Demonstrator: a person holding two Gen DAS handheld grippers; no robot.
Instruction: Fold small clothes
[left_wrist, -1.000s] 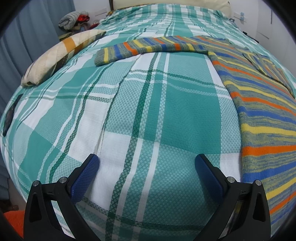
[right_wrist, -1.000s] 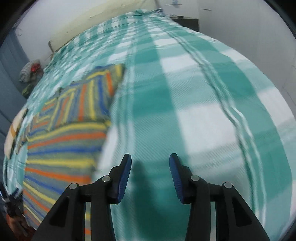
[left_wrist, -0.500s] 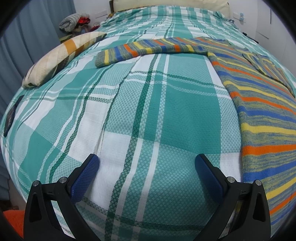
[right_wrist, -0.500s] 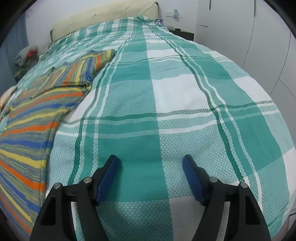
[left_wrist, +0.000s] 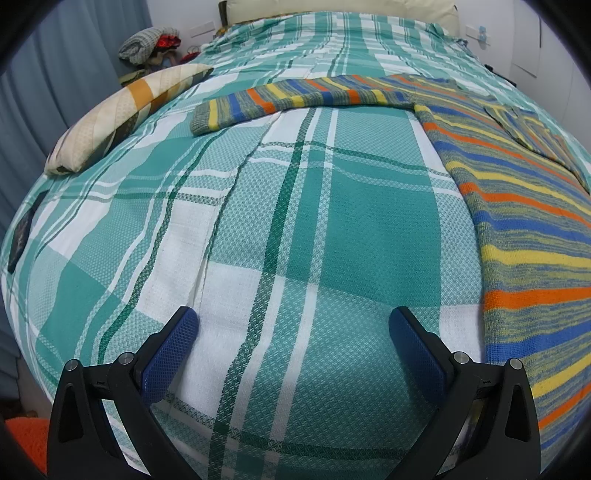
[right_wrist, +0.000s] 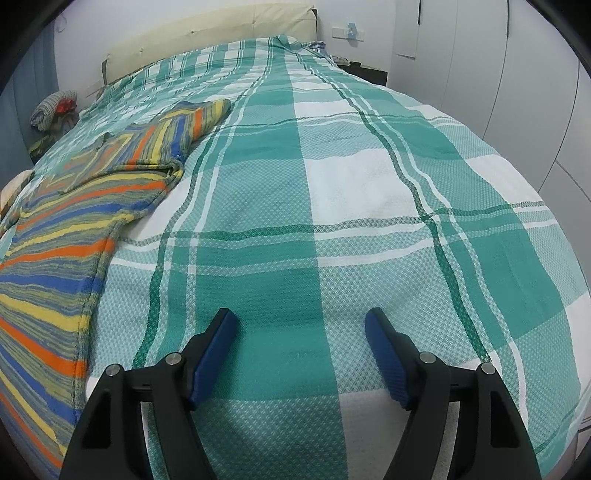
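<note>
Along the bed's (left_wrist: 295, 221) near edge your left gripper (left_wrist: 293, 334) and right gripper (right_wrist: 301, 334) hover wide and empty, the right freshly widened, flanking the flat striped sweater (left_wrist: 524, 229), so take each outstretched sleeve by its cuff and fold it squarely inward.

Both wrist views look steeply down, close over the bed (left_wrist: 325, 229), sharing the striped sweater (right_wrist: 55, 236).

Left gripper (left_wrist: 293, 325) angled downward, jaws spread wide, nothing held between. Right gripper (right_wrist: 301, 326) angled downward, jaws just opened wider, nothing gripped between blue pads (right_wrist: 212, 356).
</note>
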